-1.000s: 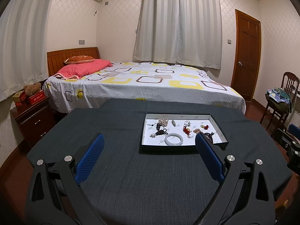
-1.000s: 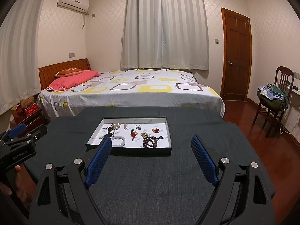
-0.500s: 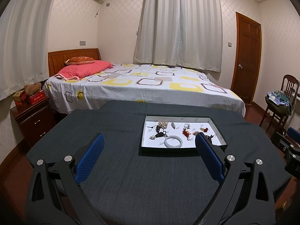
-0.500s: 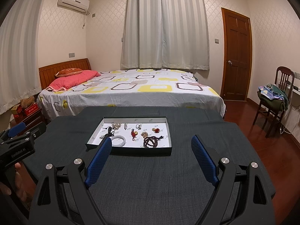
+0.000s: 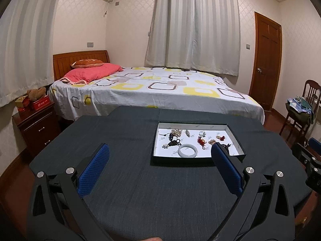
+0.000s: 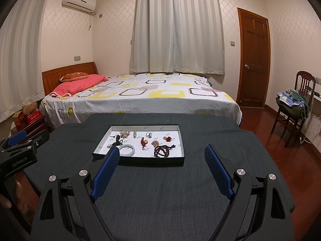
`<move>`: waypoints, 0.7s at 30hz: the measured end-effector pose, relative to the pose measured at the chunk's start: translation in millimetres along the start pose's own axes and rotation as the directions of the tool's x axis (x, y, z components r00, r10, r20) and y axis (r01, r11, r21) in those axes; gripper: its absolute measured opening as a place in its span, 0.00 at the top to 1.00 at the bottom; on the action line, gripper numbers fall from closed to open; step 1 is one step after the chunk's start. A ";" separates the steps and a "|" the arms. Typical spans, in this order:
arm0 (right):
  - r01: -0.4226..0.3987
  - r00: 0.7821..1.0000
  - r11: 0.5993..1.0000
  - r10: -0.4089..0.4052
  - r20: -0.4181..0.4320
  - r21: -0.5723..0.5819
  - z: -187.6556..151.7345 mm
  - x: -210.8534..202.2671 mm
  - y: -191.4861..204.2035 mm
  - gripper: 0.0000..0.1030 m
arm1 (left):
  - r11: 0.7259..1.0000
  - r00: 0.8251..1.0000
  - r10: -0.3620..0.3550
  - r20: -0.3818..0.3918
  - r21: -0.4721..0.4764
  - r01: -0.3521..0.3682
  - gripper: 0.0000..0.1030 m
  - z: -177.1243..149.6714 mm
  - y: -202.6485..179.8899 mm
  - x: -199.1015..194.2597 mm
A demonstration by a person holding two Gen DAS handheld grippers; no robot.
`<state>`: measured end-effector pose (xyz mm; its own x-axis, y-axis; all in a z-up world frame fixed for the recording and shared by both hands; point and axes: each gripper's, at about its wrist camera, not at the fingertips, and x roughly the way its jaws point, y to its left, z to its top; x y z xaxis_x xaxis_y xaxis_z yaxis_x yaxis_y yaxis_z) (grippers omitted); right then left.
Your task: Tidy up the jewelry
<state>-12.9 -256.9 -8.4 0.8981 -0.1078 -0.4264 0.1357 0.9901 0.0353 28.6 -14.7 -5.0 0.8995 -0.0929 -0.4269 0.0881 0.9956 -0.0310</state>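
A shallow dark tray (image 5: 180, 159) with a white floor sits on the dark cloth table (image 5: 140, 196), a little beyond both grippers. In it lie a white bangle (image 5: 187, 151), a red knot charm (image 5: 201, 140), a pearl brooch (image 5: 176, 132), a black cord piece (image 5: 173, 142) and dark beads (image 6: 162, 150). My left gripper (image 5: 160, 146) is open and empty, hovering short of the tray's near left corner. My right gripper (image 6: 162, 147) is open and empty too, just before the tray (image 6: 140, 161); its left finger hides part of the bangle (image 6: 128, 147).
A bed (image 5: 160, 88) stands right behind the table. A nightstand (image 5: 38, 124) with boxes is at the left, a chair (image 6: 295, 104) piled with clothes and a wooden door (image 6: 253, 60) at the right. Red wood floor (image 6: 291, 160) borders the table's right edge.
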 end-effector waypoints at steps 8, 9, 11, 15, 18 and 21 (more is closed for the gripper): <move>0.001 1.000 1.000 -0.001 0.000 0.000 0.3 0.2 0.0 0.19 | 1.000 1.000 -0.001 -0.003 0.001 0.001 0.04 -1.9 -2.8 0.6; 0.001 1.000 1.000 -0.001 -0.001 0.000 0.2 0.4 0.0 0.19 | 1.000 1.000 -0.004 -0.003 -0.002 0.004 0.04 -2.3 -2.7 0.6; 0.002 1.000 1.000 -0.002 -0.002 -0.001 0.3 0.3 0.2 0.19 | 1.000 1.000 -0.014 -0.004 -0.012 0.014 0.04 -3.4 -1.8 1.5; 0.000 1.000 1.000 0.000 -0.002 -0.002 -1.2 -0.1 1.6 0.19 | 1.000 1.000 -0.016 -0.004 -0.015 0.015 0.04 -4.9 -1.4 2.3; 0.000 1.000 1.000 0.000 -0.002 -0.001 -0.8 0.4 1.4 0.19 | 1.000 1.000 -0.017 0.001 -0.011 0.017 0.04 -5.3 -2.1 2.2; 0.000 1.000 1.000 0.000 -0.002 -0.001 -0.6 0.4 1.5 0.19 | 1.000 0.999 -0.028 0.017 0.002 0.028 0.04 -6.2 -4.5 0.4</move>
<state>-12.6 -255.4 -9.0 0.8970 -0.1079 -0.4286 0.1354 0.9902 0.0340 25.9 -19.2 -10.6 0.9039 -0.1207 -0.4103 0.1139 0.9926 -0.0412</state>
